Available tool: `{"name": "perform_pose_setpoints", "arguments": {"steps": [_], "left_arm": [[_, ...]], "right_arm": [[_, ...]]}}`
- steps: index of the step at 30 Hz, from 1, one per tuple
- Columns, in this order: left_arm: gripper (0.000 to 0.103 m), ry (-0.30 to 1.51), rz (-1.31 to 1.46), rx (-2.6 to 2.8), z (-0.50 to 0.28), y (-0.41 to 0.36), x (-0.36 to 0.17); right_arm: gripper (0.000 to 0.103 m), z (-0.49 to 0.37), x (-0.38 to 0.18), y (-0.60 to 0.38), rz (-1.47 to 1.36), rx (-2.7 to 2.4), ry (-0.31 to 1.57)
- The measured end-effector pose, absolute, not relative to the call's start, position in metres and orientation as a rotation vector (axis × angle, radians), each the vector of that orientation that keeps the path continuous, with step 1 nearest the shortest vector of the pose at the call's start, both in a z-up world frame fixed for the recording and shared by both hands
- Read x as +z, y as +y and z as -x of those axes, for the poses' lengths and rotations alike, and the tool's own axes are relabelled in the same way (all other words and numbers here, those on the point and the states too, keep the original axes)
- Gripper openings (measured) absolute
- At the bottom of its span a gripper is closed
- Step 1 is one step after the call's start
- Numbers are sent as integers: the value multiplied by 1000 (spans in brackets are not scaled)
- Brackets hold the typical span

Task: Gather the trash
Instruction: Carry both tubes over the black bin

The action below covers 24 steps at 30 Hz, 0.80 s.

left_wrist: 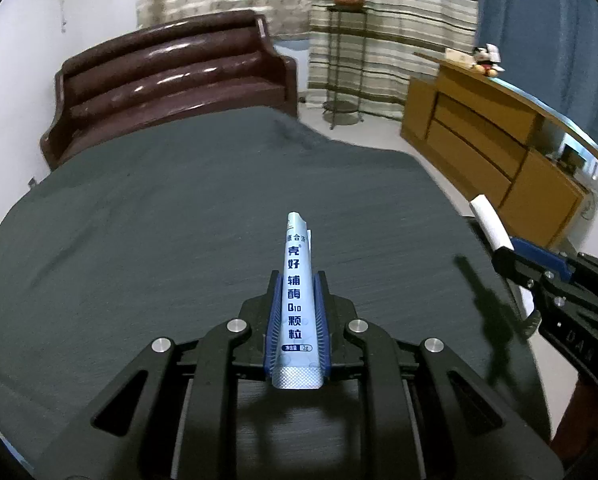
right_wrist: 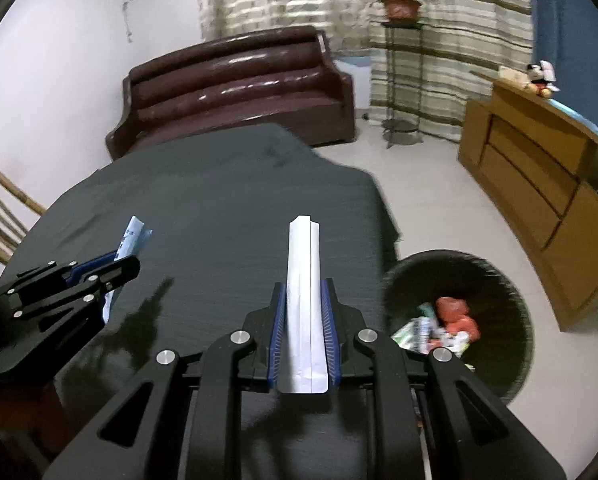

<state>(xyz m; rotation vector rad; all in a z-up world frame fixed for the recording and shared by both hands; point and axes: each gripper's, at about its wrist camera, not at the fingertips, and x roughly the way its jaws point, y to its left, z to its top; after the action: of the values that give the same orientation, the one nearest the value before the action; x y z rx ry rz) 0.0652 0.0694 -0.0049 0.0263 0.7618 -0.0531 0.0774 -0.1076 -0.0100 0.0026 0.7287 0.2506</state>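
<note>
A dark round bin (right_wrist: pixel 459 316) stands on the pale floor just beside the worktop (right_wrist: pixel 227 200), off its right edge. Inside it lie crumpled wrappers: a red-orange one (right_wrist: pixel 457 316) and some white-and-green ones (right_wrist: pixel 417 330) next to it.

The left claw (left_wrist: pixel 298 292) is closed on a light blue sachet (left_wrist: pixel 297 280), a narrow stick pack printed with dark blue Chinese characters and a crimped silver seal at its near end; it juts forward past the blue pads, above the worktop's dark grey cloth. The right claw (right_wrist: pixel 305 304) is clamped on a plain white sachet (right_wrist: pixel 303 300), long and folded lengthwise into a trough, also held above the worktop, to the left of the bin. Beyond the worktop sits a brown leather sofa (right_wrist: pixel 235 80).
</note>
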Motion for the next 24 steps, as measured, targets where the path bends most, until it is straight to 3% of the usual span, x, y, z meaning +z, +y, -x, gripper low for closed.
{"name": "perform_pose_setpoints", "arguments": {"steps": [24], "left_arm": [[16, 680, -116, -260, -93, -62, -3]], "right_arm": [[19, -72, -7, -217, -55, -29, 616]]}}
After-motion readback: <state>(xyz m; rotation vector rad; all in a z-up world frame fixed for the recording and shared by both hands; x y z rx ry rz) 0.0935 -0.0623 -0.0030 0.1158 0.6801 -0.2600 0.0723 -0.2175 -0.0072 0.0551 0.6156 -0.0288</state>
